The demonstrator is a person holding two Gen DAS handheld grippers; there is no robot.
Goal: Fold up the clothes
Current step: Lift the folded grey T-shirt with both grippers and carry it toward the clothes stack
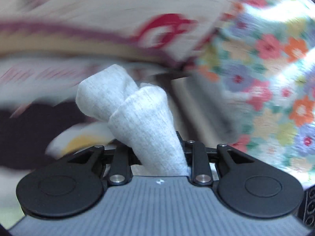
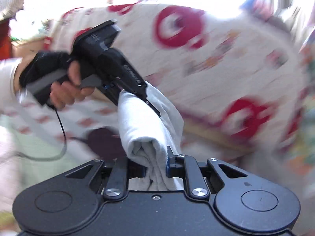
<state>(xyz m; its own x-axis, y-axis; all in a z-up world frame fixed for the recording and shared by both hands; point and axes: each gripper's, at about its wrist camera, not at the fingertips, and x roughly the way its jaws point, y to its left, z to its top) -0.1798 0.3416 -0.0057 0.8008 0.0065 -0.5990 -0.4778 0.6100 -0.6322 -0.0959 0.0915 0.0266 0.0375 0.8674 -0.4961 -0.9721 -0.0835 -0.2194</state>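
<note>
A pale grey knit garment (image 1: 141, 122) is bunched into two folded lobes that rise from between the jaws of my left gripper (image 1: 157, 155). It hides the fingers, and the gripper is shut on it. In the right wrist view the same garment (image 2: 141, 129) hangs as a short span between both tools. My right gripper (image 2: 156, 164) is shut on a rolled edge of it. The left gripper (image 2: 152, 108), held by a person's hand (image 2: 67, 92), pinches the cloth's other end up and to the left. Both views are smeared by motion.
A cream bedcover with red rings (image 2: 177, 27) fills the background. A floral quilt (image 1: 275, 78) lies at the right. A dark maroon cloth (image 2: 102, 139) sits below the garment. The left tool's cable (image 2: 63, 129) hangs down. A white sleeve (image 2: 9, 74) is at the left edge.
</note>
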